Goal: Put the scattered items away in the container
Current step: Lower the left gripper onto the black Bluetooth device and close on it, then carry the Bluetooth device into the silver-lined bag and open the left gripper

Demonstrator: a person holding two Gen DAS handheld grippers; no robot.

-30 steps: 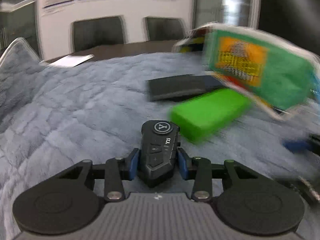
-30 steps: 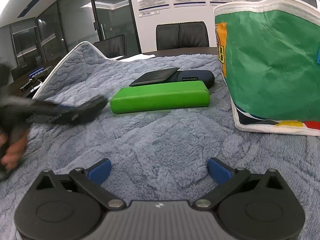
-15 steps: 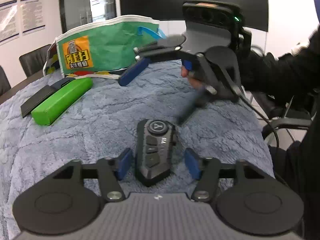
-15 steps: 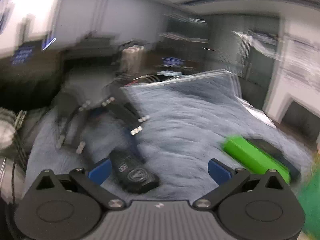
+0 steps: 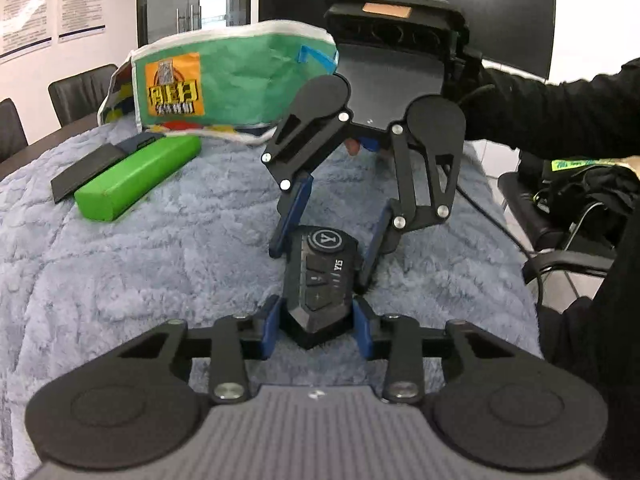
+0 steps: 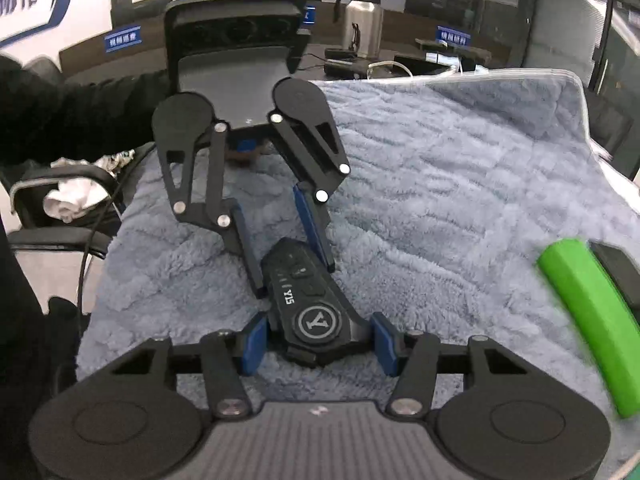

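A black Y15 intercom device lies on the blue-grey fleece blanket. My left gripper is shut on its near, pointed end. My right gripper faces it from the other side; its blue pads stand at either side of the round Y-logo end, whether they press it I cannot tell. In the left wrist view the right gripper straddles the far end. The green fabric bag stands at the back. A green box and a flat black case lie in front of it.
The green box and the black case lie at the right in the right wrist view. Office chairs and cables stand past the blanket's right edge. A steel kettle stands on a far table.
My right gripper swung round from facing the bag and came down over the device's far end. My left gripper opened half a second ago and has closed on the device again.
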